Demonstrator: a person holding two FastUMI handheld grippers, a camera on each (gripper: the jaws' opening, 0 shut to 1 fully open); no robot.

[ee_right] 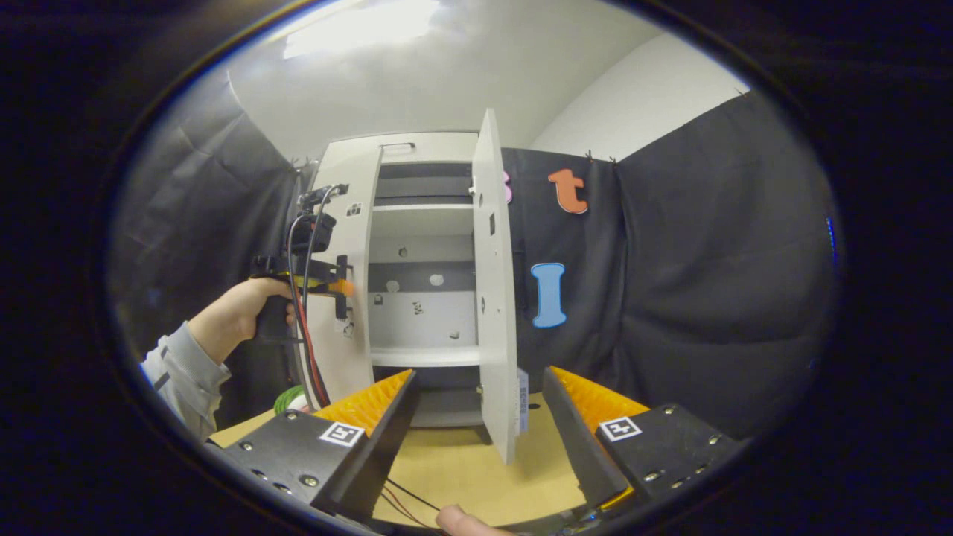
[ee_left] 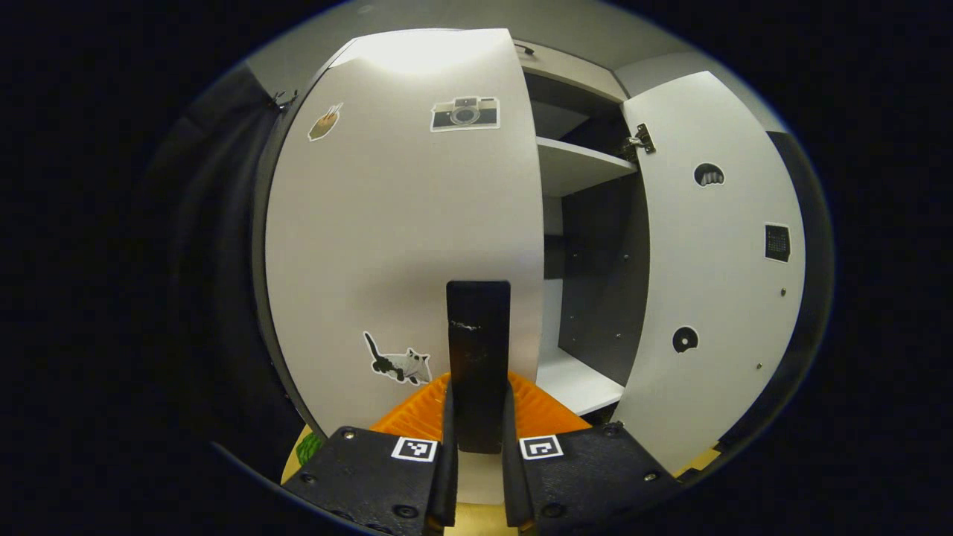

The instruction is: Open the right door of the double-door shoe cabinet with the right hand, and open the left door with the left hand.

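The white shoe cabinet (ee_right: 424,149) stands on a wooden table. Its left door (ee_left: 387,223), with camera and cat stickers, carries a black upright handle (ee_left: 478,327). My left gripper (ee_left: 478,417) is shut on that handle, a finger pressing on each side. In the right gripper view the left gripper (ee_right: 327,286) is at the left door (ee_right: 350,223), held by a hand (ee_right: 234,313). The right door (ee_left: 707,260) is swung wide open and stands edge-on (ee_right: 495,298). My right gripper (ee_right: 476,417) is open and holds nothing, well back from the cabinet.
White shelves (ee_right: 424,356) and a dark back panel show inside the cabinet. The wooden tabletop (ee_right: 461,469) runs in front of it. A green object (ee_right: 287,398) lies by the cabinet's left foot. Black cloth walls (ee_right: 707,283) close in the sides.
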